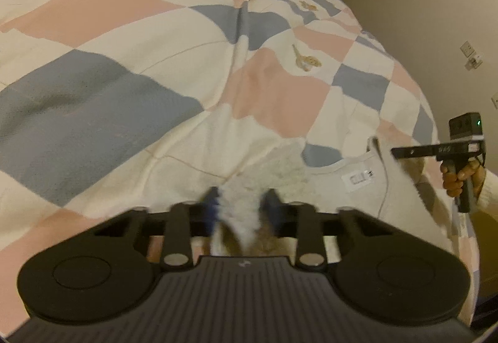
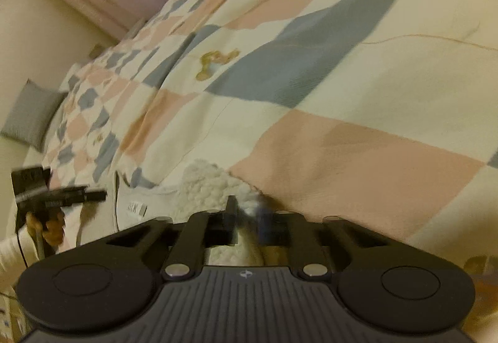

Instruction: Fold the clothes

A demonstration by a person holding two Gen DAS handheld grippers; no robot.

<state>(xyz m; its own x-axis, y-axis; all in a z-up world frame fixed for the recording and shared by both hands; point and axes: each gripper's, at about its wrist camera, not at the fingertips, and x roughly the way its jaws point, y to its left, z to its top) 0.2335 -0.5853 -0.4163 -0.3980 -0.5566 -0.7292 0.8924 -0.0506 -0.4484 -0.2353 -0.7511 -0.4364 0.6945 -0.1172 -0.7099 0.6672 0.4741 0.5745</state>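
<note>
Only rightward: grey pillow (image 2: 29, 114).

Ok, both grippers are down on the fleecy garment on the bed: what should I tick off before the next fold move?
1. Left gripper clamped on the fleecy garment: ok, white pile is bunched between its fingers.
2. Right gripper clamped on the same garment: ok, fleece shows between its closed fingers.
3. Each grips one layer only: cannot tell, the pinch is blurred.
4. Neck label lies between the two grips: ok.
5. Quilt beyond the garment free of other things: ok.
6. Rest of the garment flat: cannot tell, it is hidden under the grippers.
</note>
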